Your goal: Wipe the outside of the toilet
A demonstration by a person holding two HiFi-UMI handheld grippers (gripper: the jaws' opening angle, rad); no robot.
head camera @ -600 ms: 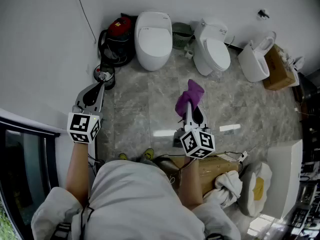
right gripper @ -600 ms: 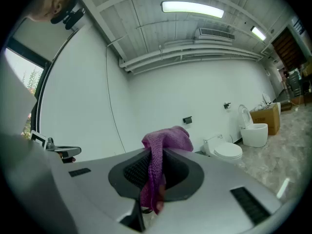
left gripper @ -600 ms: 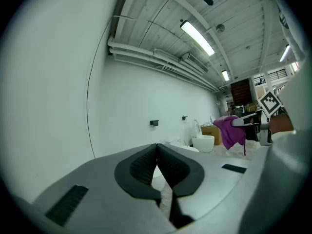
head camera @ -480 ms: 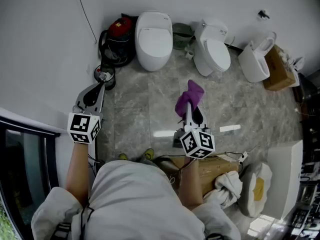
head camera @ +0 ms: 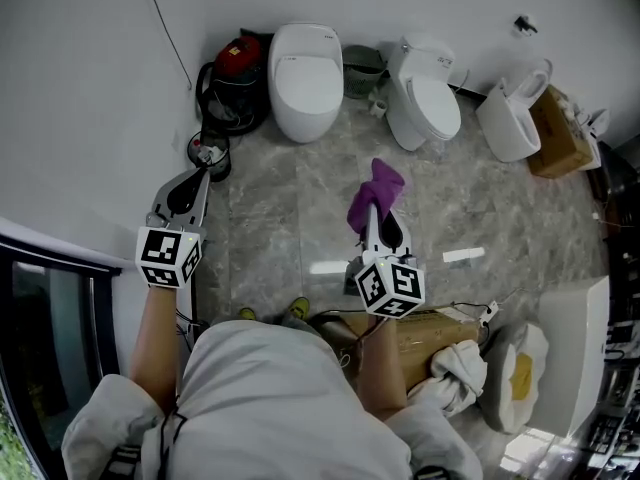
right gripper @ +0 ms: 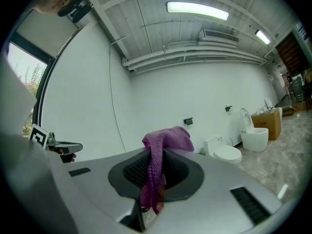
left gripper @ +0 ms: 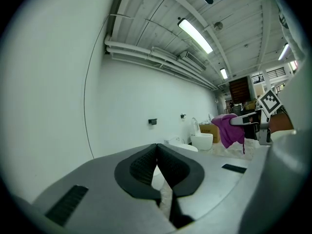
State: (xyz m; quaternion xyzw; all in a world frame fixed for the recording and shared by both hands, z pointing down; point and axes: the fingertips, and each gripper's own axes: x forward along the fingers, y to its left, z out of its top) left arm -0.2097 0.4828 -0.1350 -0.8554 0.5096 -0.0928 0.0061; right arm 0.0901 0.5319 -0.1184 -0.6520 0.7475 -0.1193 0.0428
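Three white toilets stand along the far wall: a closed one (head camera: 308,78), a second (head camera: 425,103), and a third with its lid up (head camera: 512,123). My right gripper (head camera: 374,211) is shut on a purple cloth (head camera: 377,190), held over the stone floor well short of the toilets. In the right gripper view the purple cloth (right gripper: 158,155) hangs between the jaws, with the second toilet (right gripper: 226,154) beyond. My left gripper (head camera: 204,165) is near the left wall, shut with nothing in it; its pads (left gripper: 146,165) meet at the tips.
A red and black vacuum with hose (head camera: 235,83) sits left of the first toilet, a grey bin (head camera: 362,68) between the toilets. A cardboard box (head camera: 555,138) is at the far right; another box (head camera: 425,336) and white rags (head camera: 462,368) lie by my feet.
The right gripper with the purple cloth has shifted slightly left and forward. The left gripper has not moved.
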